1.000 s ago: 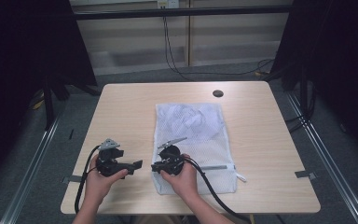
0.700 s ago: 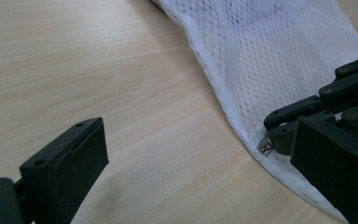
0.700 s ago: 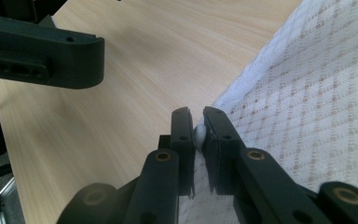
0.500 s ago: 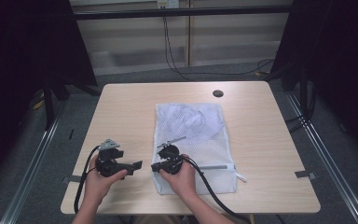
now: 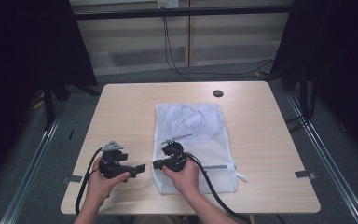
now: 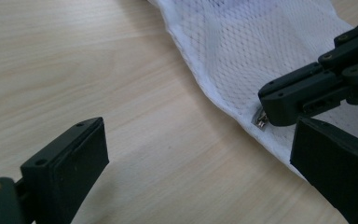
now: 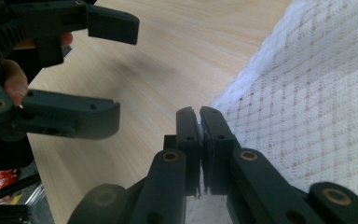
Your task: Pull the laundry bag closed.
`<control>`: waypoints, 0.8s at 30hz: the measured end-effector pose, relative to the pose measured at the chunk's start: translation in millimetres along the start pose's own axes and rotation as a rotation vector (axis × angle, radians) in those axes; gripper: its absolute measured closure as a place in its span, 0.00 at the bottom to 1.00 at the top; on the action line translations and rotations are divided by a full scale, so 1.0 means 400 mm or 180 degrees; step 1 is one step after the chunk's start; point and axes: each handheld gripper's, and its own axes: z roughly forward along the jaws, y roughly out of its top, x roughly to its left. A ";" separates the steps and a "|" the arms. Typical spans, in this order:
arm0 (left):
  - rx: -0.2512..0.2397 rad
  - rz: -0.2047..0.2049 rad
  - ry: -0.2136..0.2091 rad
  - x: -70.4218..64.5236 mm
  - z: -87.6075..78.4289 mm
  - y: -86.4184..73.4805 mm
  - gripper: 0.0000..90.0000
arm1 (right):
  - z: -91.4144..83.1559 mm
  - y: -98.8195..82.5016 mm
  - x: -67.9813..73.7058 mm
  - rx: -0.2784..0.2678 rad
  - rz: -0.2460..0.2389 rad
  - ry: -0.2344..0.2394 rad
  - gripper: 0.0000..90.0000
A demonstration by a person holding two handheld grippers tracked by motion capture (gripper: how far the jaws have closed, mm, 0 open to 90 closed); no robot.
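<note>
Right gripper (image 5: 157,164) clamped on zipper pull (image 6: 260,119) at mesh bag (image 5: 193,135) left edge; left gripper (image 5: 141,168) just beside, jaws apart, over bare counter (image 5: 121,112).

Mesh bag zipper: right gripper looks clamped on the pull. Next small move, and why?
Probably bring the open left gripper in to pinch the mesh bag edge beside the zipper pull, since the right gripper is shut on the pull and nothing anchors the fabric.
</note>
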 end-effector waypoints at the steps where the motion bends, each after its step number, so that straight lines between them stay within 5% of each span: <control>1: 0.0006 0.0005 -0.0020 -0.003 0.003 0.000 0.04 | -0.003 0.001 -0.001 0.0005 -0.0009 0.0003 0.96; 8: 0.0071 0.0067 -0.0095 -0.029 0.023 0.001 0.04 | -0.016 0.004 -0.009 -0.0025 0.0046 0.0054 0.96; 24: 0.0132 -0.0058 -0.0321 -0.052 0.056 -0.004 0.03 | -0.059 0.018 -0.015 -0.0216 0.0087 0.0086 0.96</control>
